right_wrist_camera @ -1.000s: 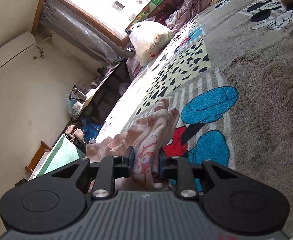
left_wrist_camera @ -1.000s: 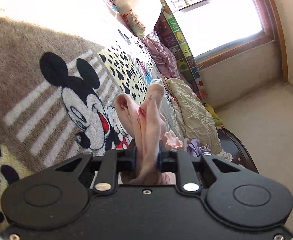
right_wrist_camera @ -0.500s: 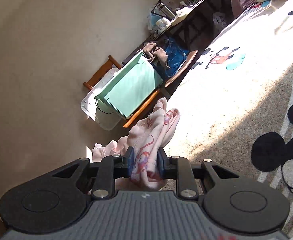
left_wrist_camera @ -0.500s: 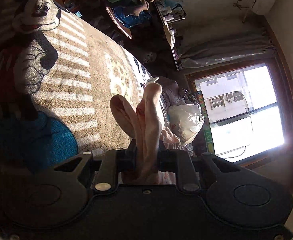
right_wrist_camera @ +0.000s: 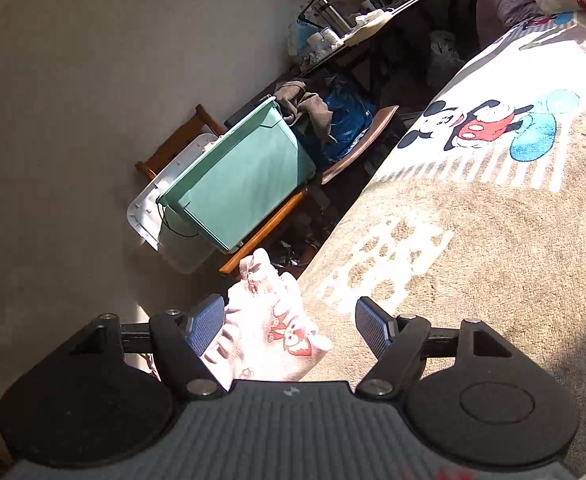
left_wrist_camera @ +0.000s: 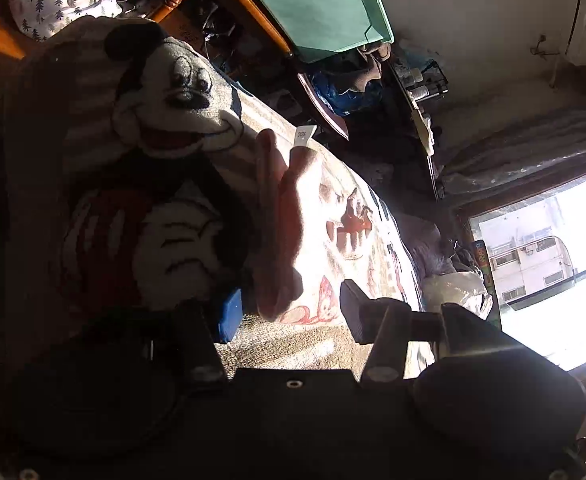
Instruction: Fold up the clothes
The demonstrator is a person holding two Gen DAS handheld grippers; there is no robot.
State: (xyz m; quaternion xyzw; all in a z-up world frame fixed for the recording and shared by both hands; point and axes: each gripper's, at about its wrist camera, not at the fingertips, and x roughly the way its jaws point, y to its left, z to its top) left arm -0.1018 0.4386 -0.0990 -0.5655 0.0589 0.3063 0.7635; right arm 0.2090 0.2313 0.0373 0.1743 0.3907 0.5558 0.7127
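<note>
A pink printed garment (left_wrist_camera: 289, 232) with a small white label lies between the spread jaws of my left gripper (left_wrist_camera: 289, 316), which is open. In the right wrist view the same pink garment (right_wrist_camera: 269, 328) with red cartoon prints sits between the blue pads of my right gripper (right_wrist_camera: 289, 328), also open; the cloth leans against the left pad (right_wrist_camera: 205, 324) and is free of the right one. The garment rests on the beige Mickey Mouse blanket (right_wrist_camera: 473, 240) near the bed's edge.
A green storage bin (right_wrist_camera: 237, 176) stands on a wooden chair (right_wrist_camera: 265, 224) beside the bed, with a white lid behind it. A cluttered dark desk (right_wrist_camera: 373, 28) runs along the wall. A bright window (left_wrist_camera: 553, 248) and a white pillow (left_wrist_camera: 457, 288) lie beyond.
Both grippers were shut on the pink garment; now both have opened and let go of it. Both views have swung further toward the chair and bin at the bed's edge.
</note>
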